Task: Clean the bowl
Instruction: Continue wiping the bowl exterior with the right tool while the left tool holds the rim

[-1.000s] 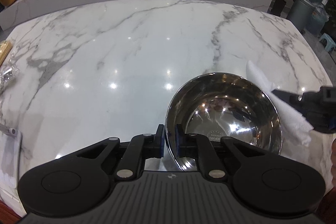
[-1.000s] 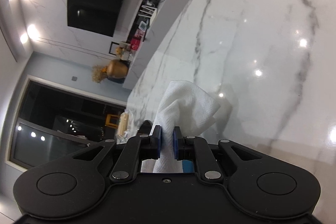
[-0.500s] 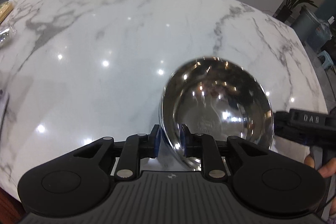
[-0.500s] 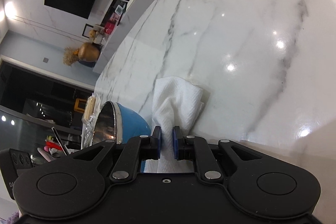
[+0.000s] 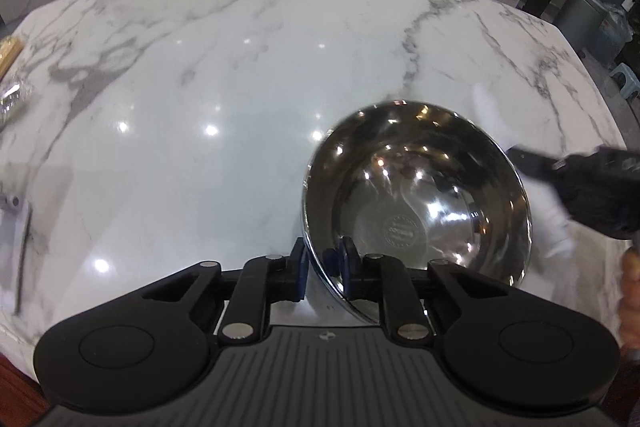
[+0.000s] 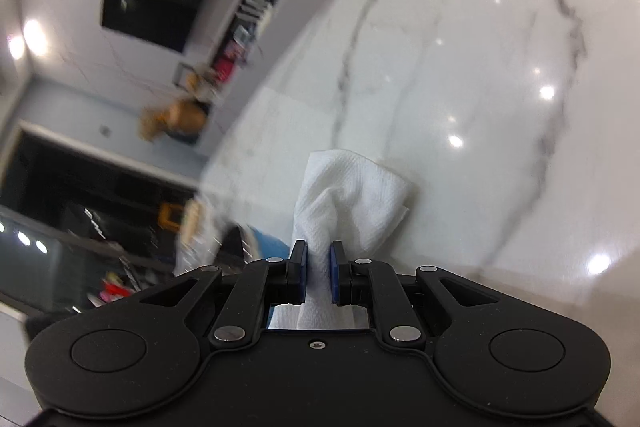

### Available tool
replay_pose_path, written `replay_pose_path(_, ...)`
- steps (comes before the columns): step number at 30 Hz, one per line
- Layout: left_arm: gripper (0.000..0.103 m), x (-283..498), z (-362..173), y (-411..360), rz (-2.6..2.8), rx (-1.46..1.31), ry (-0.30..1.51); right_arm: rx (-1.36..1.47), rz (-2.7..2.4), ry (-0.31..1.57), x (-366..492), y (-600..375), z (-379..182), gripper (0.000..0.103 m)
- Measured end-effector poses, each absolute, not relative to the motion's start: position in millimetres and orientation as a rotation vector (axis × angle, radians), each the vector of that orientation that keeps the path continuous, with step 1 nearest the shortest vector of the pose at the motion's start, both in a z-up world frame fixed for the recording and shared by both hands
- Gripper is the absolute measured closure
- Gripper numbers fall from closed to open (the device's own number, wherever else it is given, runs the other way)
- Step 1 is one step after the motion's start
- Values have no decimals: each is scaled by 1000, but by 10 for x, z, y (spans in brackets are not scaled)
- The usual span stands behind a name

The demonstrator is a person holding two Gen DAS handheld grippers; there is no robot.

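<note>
Here, the left gripper (image 5: 322,269) is clamped on the near rim of the stainless steel bowl (image 5: 416,203), one finger inside and one outside the wall. The bowl is held tilted above the marble countertop (image 5: 200,87). The right gripper (image 6: 319,267) is closed on a folded white paper towel (image 6: 352,199), held just beside the bowl's right edge. The bowl is judged light, rigid and slippery; the rim pinch suits it. Its mirror-bright interior shows only reflections; residue cannot be told.

The steel bowl (image 5: 416,203) is mirror-polished. The marble tabletop (image 5: 200,87) is glossy. The paper towel (image 6: 352,195) looks matt, embossed.
</note>
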State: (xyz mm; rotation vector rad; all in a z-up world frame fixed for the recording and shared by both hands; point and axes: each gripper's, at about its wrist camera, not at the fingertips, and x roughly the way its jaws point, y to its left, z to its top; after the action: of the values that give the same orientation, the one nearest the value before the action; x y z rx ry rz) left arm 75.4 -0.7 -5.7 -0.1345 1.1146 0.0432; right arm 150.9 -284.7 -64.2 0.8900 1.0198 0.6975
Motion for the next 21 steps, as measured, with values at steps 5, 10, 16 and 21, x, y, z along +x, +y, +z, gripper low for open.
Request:
replay_pose_path(5, 92, 826, -34, -21, 51, -121, 1106, 966, 760, 947, 1494, -2951, -563, 93)
replay_pose_path(10, 92, 870, -46, -22, 57, -121, 1105, 906, 741, 987, 1491, -2882, -600, 92)
replay_pose_path(16, 91, 893, -52, -34, 54, -106, 1103, 809, 712, 1026, 1491, -2782, -636, 92)
replay_pose_path(21, 91, 899, -52, -64, 57, -88, 1101, 734, 691, 1049, 1488, -2701, -649, 92)
